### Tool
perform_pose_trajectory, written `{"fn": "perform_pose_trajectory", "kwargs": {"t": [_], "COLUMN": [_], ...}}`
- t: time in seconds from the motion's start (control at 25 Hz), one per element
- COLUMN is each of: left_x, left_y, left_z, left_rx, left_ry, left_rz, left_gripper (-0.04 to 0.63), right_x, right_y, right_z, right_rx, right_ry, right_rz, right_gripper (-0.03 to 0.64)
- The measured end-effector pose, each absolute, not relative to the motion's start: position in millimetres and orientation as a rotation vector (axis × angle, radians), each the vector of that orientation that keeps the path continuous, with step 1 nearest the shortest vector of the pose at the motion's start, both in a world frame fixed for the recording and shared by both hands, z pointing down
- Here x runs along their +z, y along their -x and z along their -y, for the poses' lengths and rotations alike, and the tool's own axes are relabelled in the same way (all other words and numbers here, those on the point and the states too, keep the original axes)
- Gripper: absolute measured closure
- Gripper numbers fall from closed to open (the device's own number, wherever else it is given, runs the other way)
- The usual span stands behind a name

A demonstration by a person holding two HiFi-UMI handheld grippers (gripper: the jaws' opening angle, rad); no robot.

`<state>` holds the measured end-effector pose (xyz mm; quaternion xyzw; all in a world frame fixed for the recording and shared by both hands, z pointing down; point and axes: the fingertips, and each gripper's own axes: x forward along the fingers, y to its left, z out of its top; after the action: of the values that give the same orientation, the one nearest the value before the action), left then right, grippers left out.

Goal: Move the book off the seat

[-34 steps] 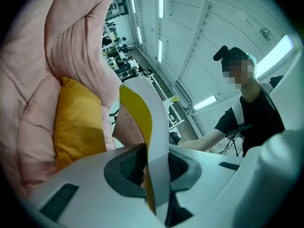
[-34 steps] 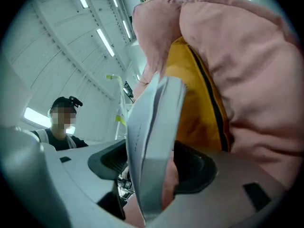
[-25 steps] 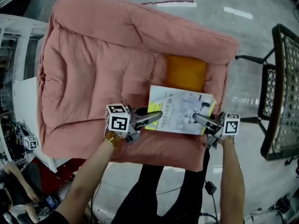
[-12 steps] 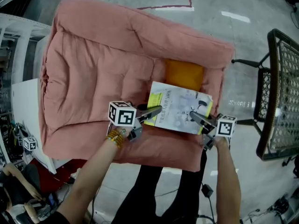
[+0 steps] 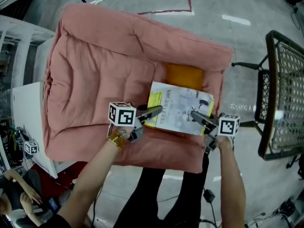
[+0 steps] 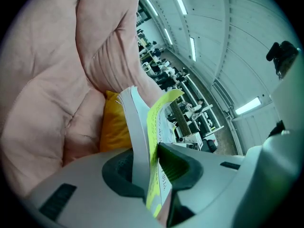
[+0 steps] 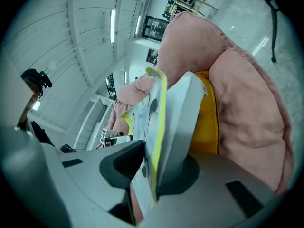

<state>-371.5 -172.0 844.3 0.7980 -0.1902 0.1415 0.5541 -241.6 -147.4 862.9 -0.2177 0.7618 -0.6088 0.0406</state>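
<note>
From overhead the lower jaw of each tool is hidden under the book (image 5: pixel 179 109), and its print is too small to read; the book's far edge covers part of an orange cushion (image 5: pixel 184 76), and a dark mesh chair (image 5: pixel 284 87) on the right is cut off by the frame. The left gripper (image 5: pixel 154 112) is clamped on the book's near left corner, pages and yellow cover pinched between its pads, though its jaws have just been opening a little; the right gripper (image 5: pixel 197 117) holds the near right corner the same way, its jaws having just been closing on the cover and pages. Compared with a second ago the book lies in much the same place, on the right part of the pink padded seat (image 5: pixel 95 70) just in front of the orange cushion; whether its near edge now clears the padding I cannot tell. The seat stands on a pale grey floor (image 5: pixel 223 4) marked with a red line; a white shelf unit (image 5: pixel 23 99) stands along its left side.
</note>
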Motion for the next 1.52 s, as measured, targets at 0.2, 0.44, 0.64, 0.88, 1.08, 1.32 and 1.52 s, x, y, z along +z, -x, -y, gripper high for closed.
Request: {"fn": "perform_pose_trajectory", "kwargs": {"t": [0.2, 0.44, 0.64, 0.88, 1.08, 1.32, 1.52], "left_x": [833.8, 818.8, 809.1, 794.4, 787.8, 777.4, 768.3], "left_y": [370.7, 367.4, 366.7, 366.2, 365.3, 362.2, 356.3], "left_z": [173.6, 183.1, 186.9, 185.1, 186.6, 189.7, 179.6], "left_rx": [0.315, 0.294, 0.281, 0.264, 0.254, 0.227, 0.200], "left_ry": [-1.890, -1.900, -1.917, -1.917, -1.928, -1.935, -1.928], "left_rz": [0.446, 0.442, 0.444, 0.436, 0.431, 0.441, 0.447], "left_gripper": [0.495, 0.492, 0.491, 0.488, 0.486, 0.485, 0.485], "right_x": [849.8, 833.9, 821.7, 810.5, 801.5, 789.7, 778.7], "right_y": [240.7, 238.4, 236.8, 235.7, 233.6, 230.3, 222.6], "right_z": [149.7, 158.9, 160.4, 156.4, 158.4, 162.3, 155.0], "right_rx": [-1.867, -1.849, -1.842, -1.857, -1.821, -1.822, -1.834], "right_ry": [0.672, 0.717, 0.763, 0.856, 0.884, 0.904, 0.913], "right_rz": [-2.338, -2.359, -2.353, -2.355, -2.391, -2.406, -2.431], "right_gripper": [0.520, 0.518, 0.515, 0.508, 0.506, 0.503, 0.500]}}
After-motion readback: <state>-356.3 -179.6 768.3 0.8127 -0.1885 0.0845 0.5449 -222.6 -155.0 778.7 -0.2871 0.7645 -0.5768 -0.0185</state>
